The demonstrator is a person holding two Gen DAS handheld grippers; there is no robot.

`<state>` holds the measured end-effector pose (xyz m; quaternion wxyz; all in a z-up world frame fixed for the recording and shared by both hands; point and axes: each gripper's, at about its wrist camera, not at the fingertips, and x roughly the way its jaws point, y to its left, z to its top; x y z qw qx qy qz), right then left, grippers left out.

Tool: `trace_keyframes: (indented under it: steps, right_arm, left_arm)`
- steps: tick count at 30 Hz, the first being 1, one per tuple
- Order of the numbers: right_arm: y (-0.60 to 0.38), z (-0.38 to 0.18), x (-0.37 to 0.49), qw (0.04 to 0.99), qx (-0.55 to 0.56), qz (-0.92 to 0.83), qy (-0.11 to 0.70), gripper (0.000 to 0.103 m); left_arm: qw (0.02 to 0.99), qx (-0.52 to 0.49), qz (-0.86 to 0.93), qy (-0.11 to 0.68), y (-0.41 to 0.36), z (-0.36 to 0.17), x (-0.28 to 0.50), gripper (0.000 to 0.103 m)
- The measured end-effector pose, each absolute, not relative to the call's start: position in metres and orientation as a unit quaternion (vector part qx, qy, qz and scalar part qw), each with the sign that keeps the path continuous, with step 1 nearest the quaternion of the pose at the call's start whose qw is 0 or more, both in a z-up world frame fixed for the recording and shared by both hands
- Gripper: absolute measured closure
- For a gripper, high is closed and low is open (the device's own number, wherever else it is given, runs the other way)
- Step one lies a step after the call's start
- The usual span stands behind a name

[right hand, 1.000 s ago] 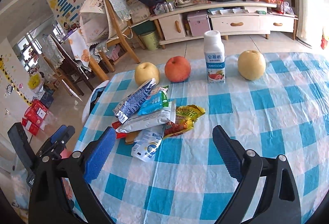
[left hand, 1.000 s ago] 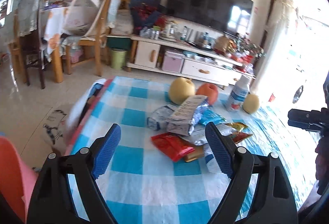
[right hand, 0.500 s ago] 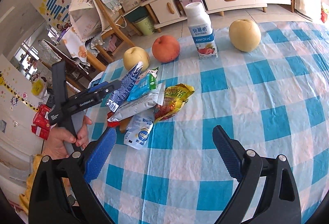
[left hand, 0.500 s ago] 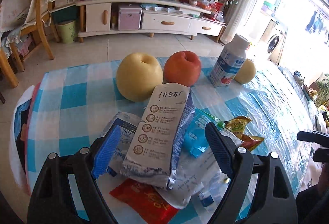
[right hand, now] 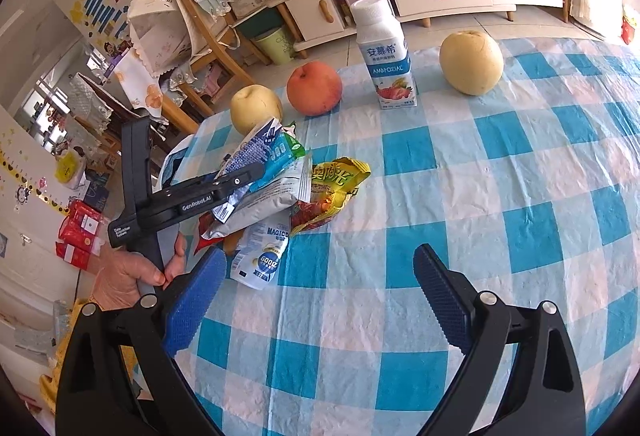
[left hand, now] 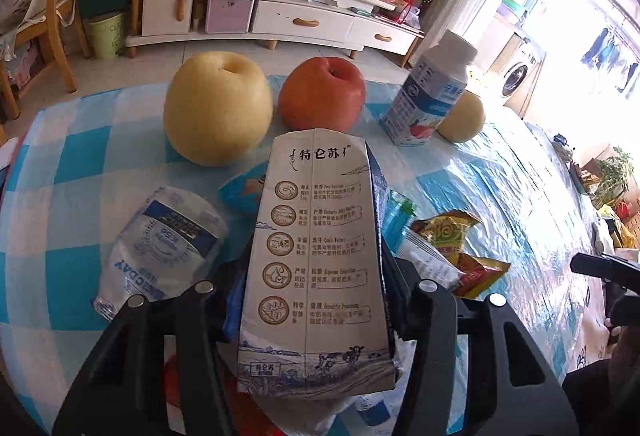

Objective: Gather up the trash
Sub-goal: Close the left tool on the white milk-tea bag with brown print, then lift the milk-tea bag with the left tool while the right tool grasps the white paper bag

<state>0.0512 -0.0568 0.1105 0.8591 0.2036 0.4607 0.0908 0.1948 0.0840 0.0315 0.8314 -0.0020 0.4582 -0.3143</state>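
Left gripper (left hand: 316,296) fingers have just been closing, pinching the flattened beige milk carton (left hand: 316,248) at centre frame. Its long axis runs straight ahead. Right gripper (right hand: 320,300) fingers spread, empty, lower frame.

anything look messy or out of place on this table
Yes: a heap of empty wrappers lies crumpled and overlapping at the tablecloth's near left edge, beside upright fruit and a standing yogurt bottle. The left tongs have just been closing on a flattened milk carton from that heap.
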Motion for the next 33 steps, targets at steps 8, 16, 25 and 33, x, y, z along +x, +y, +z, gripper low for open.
trace_keyframes:
  steps: [8, 16, 25, 33]
  right_arm:
    - [-0.065, 0.115, 0.052, 0.864, 0.212, 0.079, 0.450, 0.009]
    - [-0.065, 0.118, 0.055, 0.871, 0.199, 0.066, 0.443, 0.009]
    - [-0.067, 0.112, 0.060, 0.871, 0.182, 0.056, 0.453, 0.009]
    - [-0.072, 0.080, 0.071, 0.836, 0.227, 0.066, 0.495, 0.009]
  left_arm:
    - [0.827, 0.018, -0.340, 0.447, 0.063, 0.036, 0.145, 0.048]
    - [0.819, 0.019, -0.357, 0.449, 0.045, 0.034, 0.095, 0.048]
    - [0.829, -0.029, -0.343, 0.441, 0.048, 0.038, 0.054, 0.048]
    - [0.868, -0.116, -0.274, 0.398, 0.104, 0.060, 0.046, 0.048]
